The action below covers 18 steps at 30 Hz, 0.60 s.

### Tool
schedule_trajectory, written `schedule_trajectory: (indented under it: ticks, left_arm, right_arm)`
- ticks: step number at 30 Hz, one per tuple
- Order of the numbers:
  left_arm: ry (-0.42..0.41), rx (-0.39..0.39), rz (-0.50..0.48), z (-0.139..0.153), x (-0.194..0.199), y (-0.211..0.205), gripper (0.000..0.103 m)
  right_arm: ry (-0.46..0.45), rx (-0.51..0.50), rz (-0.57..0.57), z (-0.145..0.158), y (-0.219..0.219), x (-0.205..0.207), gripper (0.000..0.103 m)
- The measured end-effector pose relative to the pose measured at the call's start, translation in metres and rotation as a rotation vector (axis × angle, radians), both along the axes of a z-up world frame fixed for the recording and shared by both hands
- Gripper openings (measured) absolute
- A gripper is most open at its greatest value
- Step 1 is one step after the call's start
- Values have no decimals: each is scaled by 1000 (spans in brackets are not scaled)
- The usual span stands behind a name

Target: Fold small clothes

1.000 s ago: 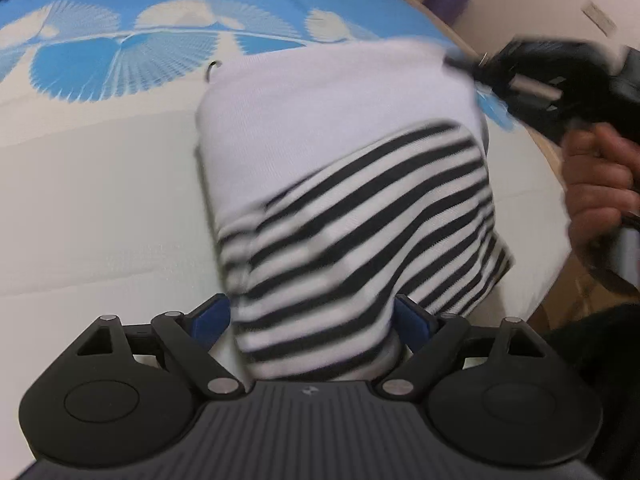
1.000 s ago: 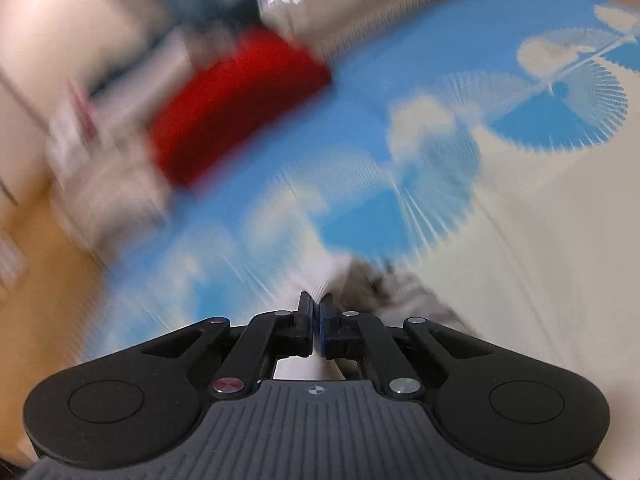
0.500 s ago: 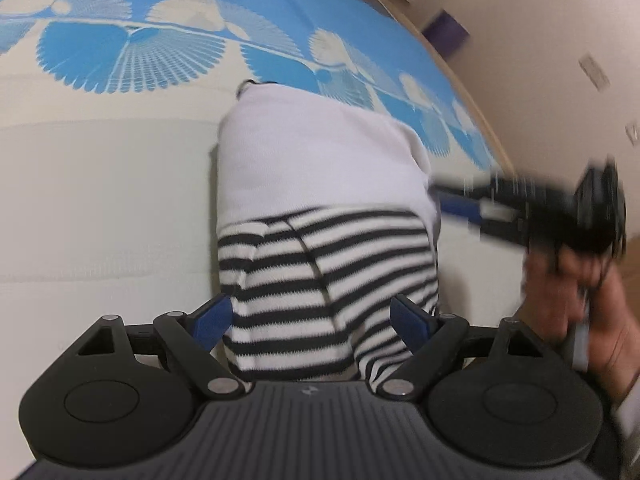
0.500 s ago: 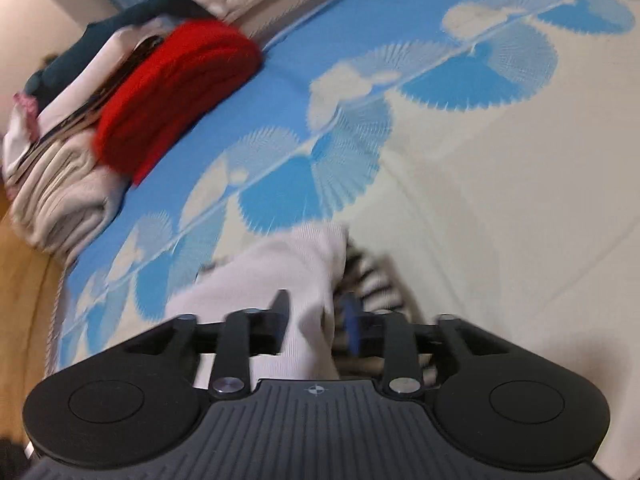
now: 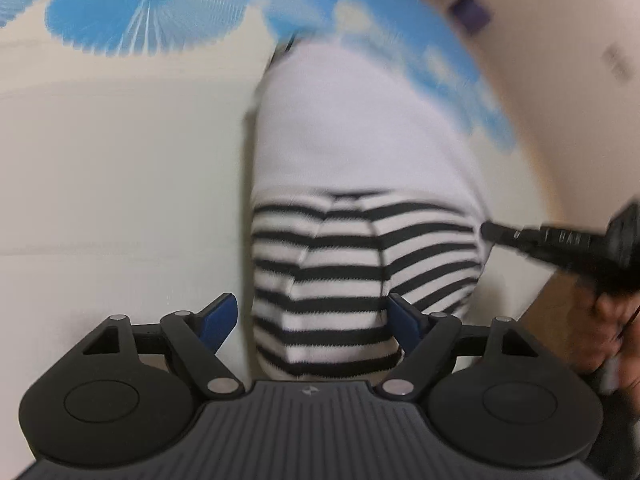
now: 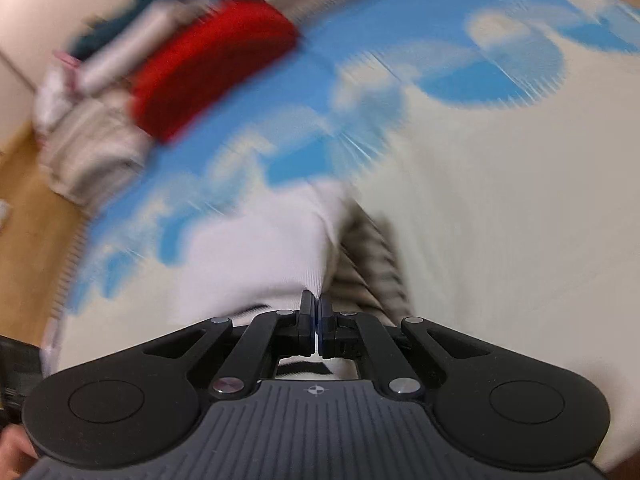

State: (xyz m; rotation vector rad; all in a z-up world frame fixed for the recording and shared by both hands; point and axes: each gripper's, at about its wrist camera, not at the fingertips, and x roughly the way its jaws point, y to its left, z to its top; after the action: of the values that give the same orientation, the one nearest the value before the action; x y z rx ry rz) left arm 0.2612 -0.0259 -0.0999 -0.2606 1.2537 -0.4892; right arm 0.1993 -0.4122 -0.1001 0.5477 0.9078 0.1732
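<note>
A small garment (image 5: 360,208), white on its far half and black-and-white striped on its near half, lies folded on the bed. My left gripper (image 5: 312,320) hangs over its near striped end. Its jaws are closing with the striped cloth between them, and the blue pads (image 5: 218,320) stand clear of the cloth. My right gripper (image 5: 486,230) comes in from the right, held by a hand (image 5: 612,332). In the right wrist view the right gripper (image 6: 318,312) is shut, pinching the garment's (image 6: 256,248) edge where white meets stripes.
The bed cover (image 5: 120,184) is cream near me with a blue fan pattern (image 5: 140,20) farther off. A stack of folded clothes with a red piece (image 6: 212,64) on top sits at the bed's far left corner. Wooden floor (image 6: 24,208) shows beyond that edge.
The right gripper let go of the white flap, which dropped flat over the stripes, then came down and shut at the garment's right edge. The left gripper sank slightly toward the striped end.
</note>
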Motion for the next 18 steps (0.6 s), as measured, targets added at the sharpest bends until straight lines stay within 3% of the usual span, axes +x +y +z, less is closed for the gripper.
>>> schedule_trajectory:
  ticks: [3, 6, 11, 12, 14, 15, 16, 18]
  left_arm:
    - [19, 32, -33, -6, 0, -7, 85]
    - [6, 57, -54, 5, 3, -10, 84]
    - [-40, -121, 18, 32, 36, 8, 85]
    - [-38, -141, 52, 31, 47, 13, 85]
    - [-22, -161, 116, 22, 68, 18, 85]
    - [-2, -170, 143, 13, 78, 20, 85]
    - [26, -182, 166, 2, 87, 20, 85]
    - [77, -208, 199, -19, 102, 20, 85]
  right_arm:
    - [163, -69, 43, -28, 9, 15, 0]
    - [190, -180, 110, -34, 29, 21, 0]
    - [141, -150, 59, -21, 27, 22, 6]
    - [98, -126, 32, -16, 21, 22, 9]
    - [48, -73, -13, -11, 13, 23, 46]
    - [50, -56, -28, -13, 11, 24, 53]
    - [60, -48, -32, -16, 11, 26, 58]
    - [103, -50, -24, -23, 14, 34, 58]
